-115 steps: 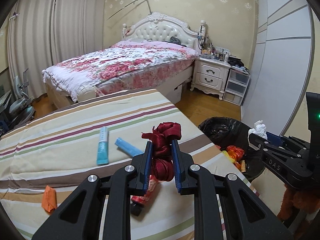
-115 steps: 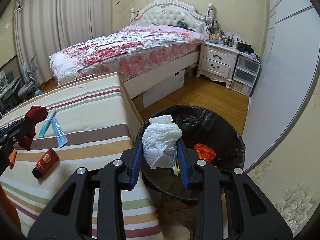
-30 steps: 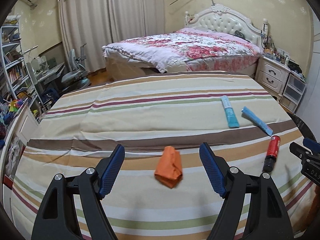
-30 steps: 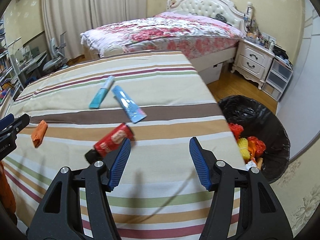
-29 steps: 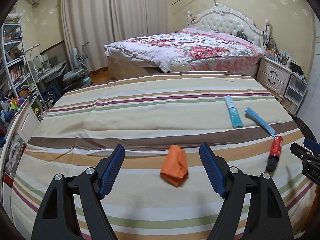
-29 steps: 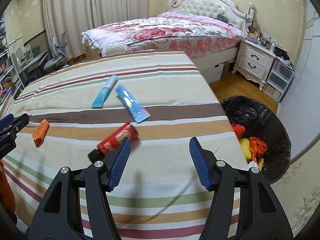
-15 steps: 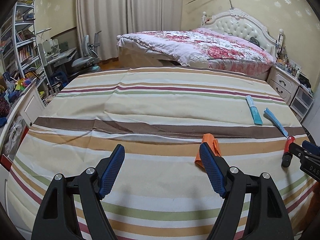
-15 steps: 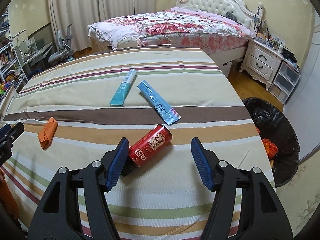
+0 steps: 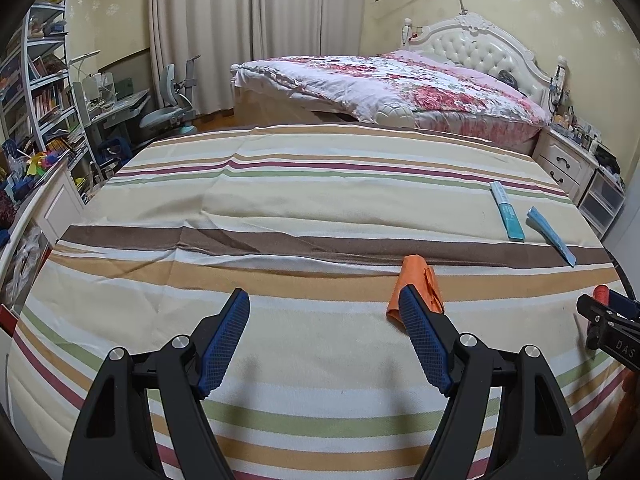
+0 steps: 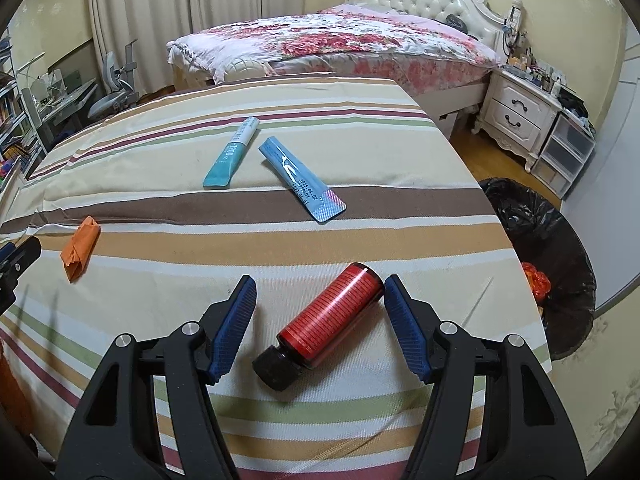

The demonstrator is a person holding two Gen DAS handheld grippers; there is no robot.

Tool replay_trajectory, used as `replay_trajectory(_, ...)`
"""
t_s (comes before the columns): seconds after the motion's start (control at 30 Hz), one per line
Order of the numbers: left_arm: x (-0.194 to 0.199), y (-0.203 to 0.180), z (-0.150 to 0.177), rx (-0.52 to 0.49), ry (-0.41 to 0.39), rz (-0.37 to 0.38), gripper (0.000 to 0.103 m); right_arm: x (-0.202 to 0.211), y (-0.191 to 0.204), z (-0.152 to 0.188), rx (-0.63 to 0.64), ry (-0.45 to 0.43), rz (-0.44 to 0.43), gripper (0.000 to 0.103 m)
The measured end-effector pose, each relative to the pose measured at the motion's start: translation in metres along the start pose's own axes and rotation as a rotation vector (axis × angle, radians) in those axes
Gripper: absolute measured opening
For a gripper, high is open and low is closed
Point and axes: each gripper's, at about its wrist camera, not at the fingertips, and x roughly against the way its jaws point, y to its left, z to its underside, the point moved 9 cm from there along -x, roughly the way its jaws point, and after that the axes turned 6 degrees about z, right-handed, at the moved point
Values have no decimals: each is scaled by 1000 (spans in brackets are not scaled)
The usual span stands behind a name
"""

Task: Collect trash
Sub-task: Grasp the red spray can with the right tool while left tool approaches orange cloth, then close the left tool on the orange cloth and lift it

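Straddling the red bottle (image 10: pixel 334 316) with my right gripper (image 10: pixel 318 298): it lies on its side low in the centre of the right wrist view, black cap toward the lens, base angled to the upper right. My jaws stand apart, one on each side; the right finger's tip sits just beside the bottle's base, the left finger has striped cloth showing between it and the bottle. Neither pad presses yet, so nothing is grasped.

Step in hand, as I judge it: pick-up of the next pieces of trash, both hands at once. Next move on the right calls for sinking a little and closing across the bottle's body; it lies diagonal to my fingers, so a slight twist of the wrist may be needed or it could roll out.

My left gripper (image 9: pixel 322 312) is likewise released and empty. The orange wrapper (image 9: pixel 416 286) sits right of centre in the left wrist view, partly behind my right-hand finger rather than between the two. That hand needs to shift toward the right of frame before closing.

Farther out on the striped bedspread (image 10: pixel 160 264): teal tube (image 10: pixel 232 154) and blue tube (image 10: pixel 302 180), upper centre, near each other, untouched. Black-lined trash bin (image 10: pixel 560 240) at right edge, off the bedspread.

Hard to make out:
- bin is cut by the frame edge; only something orange-red shows inside
- wrapper's near end is hidden by my finger
- bottle label is unreadable.
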Motion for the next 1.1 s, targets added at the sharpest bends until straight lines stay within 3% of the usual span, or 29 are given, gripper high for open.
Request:
replay_trajectory(0.3,-1,-2,2,0,9,7,75,0,-12,13,-29,2,-1,64)
replay_trajectory(0.6,-4,-2,3,4,12,11,75,5,4,11,39,-13,-24,27)
replay_trajectory(0.8,-4,-4,5,-5,13,15,75,6,8,11,54,-17,-46,28)
replay_trajectory(0.87,-4,-5,4,-5,14,17,75,7,4,11,48,-12,-37,36)
replay_trajectory(0.93,-4,-5,5,-5,15,20,75,7,0,12,38,-9,-34,38)
replay_trajectory(1.03,-4,-7,6,-8,19,22,75,9,-2,17,51,0,-28,36)
replay_trajectory(1.1,-4,-10,6,-13,22,24,75,11,-2,19,63,-6,-24,27)
